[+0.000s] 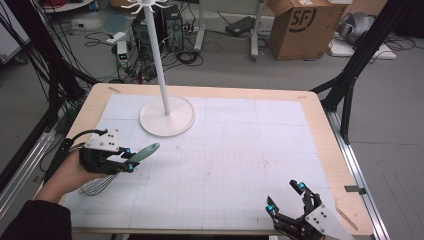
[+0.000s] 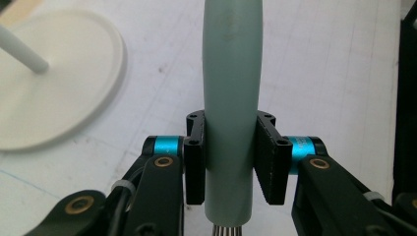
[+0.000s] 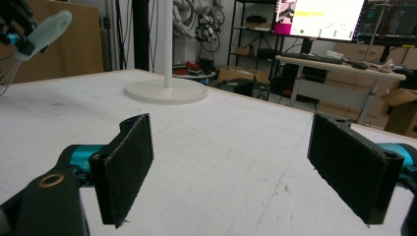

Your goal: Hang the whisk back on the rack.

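A whisk with a pale green handle (image 1: pixel 145 151) and wire loops (image 1: pixel 96 186) is held above the table's left side. My left gripper (image 1: pixel 127 158) is shut on that handle (image 2: pixel 231 98), whose tip points toward the white stand. In the left gripper view both pads (image 2: pixel 269 164) press on the handle's sides. My right gripper (image 1: pixel 285 197) is at the front right edge, open, with nothing between its pads (image 3: pixel 125 167). The whisk (image 3: pixel 42 29) shows at the upper left of the right gripper view.
A white stand with a round base (image 1: pixel 166 116) and a tall pole (image 1: pixel 157 55) topped with hooks stands at the back left of the white mat (image 1: pixel 225 150). Its base (image 2: pixel 54 83) lies just ahead-left of the whisk. Boxes and cables are on the floor beyond.
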A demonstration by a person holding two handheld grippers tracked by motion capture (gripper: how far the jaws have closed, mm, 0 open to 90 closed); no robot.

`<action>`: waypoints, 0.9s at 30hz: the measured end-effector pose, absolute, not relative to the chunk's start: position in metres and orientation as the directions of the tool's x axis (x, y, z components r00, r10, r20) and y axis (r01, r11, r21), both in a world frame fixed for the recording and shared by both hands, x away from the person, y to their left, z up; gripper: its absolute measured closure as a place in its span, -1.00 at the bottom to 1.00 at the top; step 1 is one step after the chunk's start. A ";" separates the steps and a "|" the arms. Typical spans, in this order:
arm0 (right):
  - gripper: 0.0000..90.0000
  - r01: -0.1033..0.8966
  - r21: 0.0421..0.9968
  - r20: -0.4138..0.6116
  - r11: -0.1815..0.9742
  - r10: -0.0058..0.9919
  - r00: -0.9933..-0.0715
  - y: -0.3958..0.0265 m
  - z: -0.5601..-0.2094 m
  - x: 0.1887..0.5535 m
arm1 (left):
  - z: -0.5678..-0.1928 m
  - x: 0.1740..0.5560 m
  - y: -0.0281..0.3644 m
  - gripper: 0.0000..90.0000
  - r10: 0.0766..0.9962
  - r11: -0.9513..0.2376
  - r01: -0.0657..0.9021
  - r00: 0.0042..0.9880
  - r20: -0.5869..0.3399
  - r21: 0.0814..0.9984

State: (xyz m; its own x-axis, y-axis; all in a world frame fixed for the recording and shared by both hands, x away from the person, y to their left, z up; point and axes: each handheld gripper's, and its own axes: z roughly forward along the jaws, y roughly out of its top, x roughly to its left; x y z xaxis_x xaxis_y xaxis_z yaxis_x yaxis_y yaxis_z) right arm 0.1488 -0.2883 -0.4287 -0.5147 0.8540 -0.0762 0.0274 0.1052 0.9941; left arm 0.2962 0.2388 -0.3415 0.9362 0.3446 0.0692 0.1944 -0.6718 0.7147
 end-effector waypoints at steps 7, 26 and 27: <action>-0.63 0.026 0.994 -0.076 0.104 0.853 -0.517 -0.289 -0.428 0.148 | -0.314 0.305 0.230 0.54 0.344 -0.653 0.181 0.936 0.076 0.735; -0.63 0.017 0.995 -0.074 0.097 0.847 -0.526 -0.288 -0.428 0.149 | -0.270 0.329 0.221 0.54 0.408 -0.551 0.166 0.909 0.091 0.818; -0.63 0.022 0.995 -0.073 0.099 0.846 -0.528 -0.288 -0.429 0.150 | -0.267 0.332 0.220 0.54 0.412 -0.544 0.167 0.907 0.089 0.822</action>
